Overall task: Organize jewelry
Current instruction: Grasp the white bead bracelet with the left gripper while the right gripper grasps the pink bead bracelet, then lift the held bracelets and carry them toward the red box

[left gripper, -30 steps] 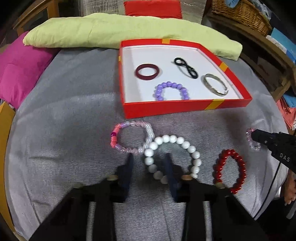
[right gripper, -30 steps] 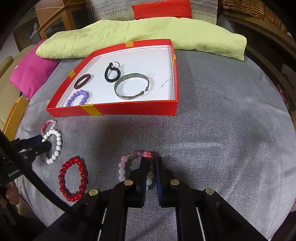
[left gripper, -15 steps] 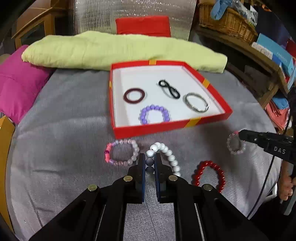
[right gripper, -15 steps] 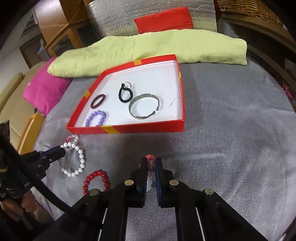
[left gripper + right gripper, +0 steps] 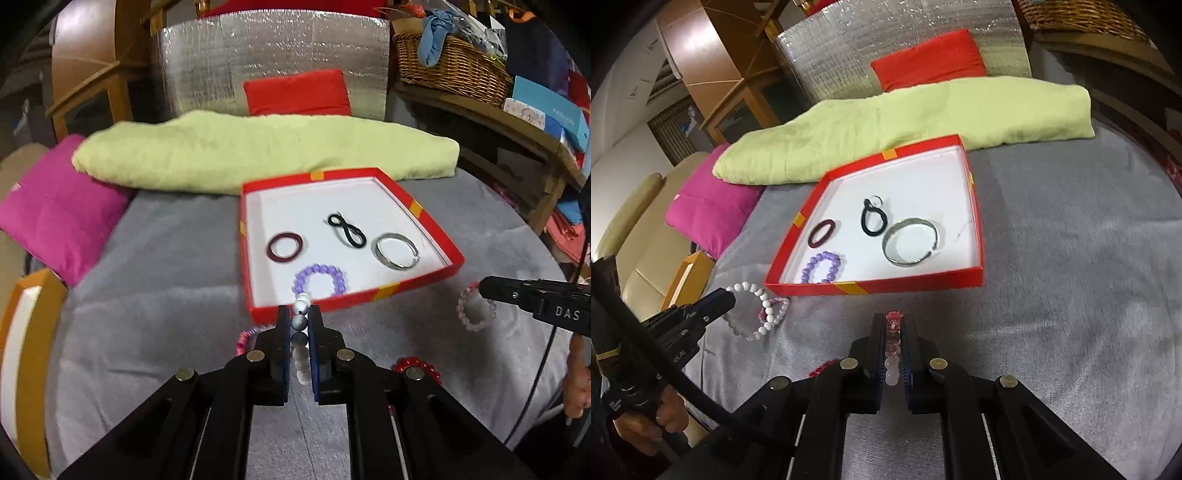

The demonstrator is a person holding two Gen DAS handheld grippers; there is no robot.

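At nine o'clock in the left wrist view a magenta cushion [image 5: 55, 218] lies on the grey fabric surface [image 5: 155, 280], with a long pale green pillow [image 5: 258, 151] behind it toward twelve. The left gripper [image 5: 298, 317] has its fingers pressed narrow on a white pearl-bead bracelet [image 5: 301, 332], which is lifted clear of the fabric just at the near wall of the shallow red cardboard box with white floor [image 5: 424, 210]. In that box sit a dark maroon ring bangle [image 5: 284, 247], a purple bead bracelet [image 5: 320, 278], a twisted black hair tie [image 5: 346, 229] and a silver metal bangle [image 5: 397, 249]. Toward five o'clock a red bead bracelet [image 5: 417, 363] lies partly hidden, and at three o'clock the right gripper [image 5: 894, 325] holds a pale pink bead bracelet [image 5: 476, 308], fingers narrow around it, above the fabric.
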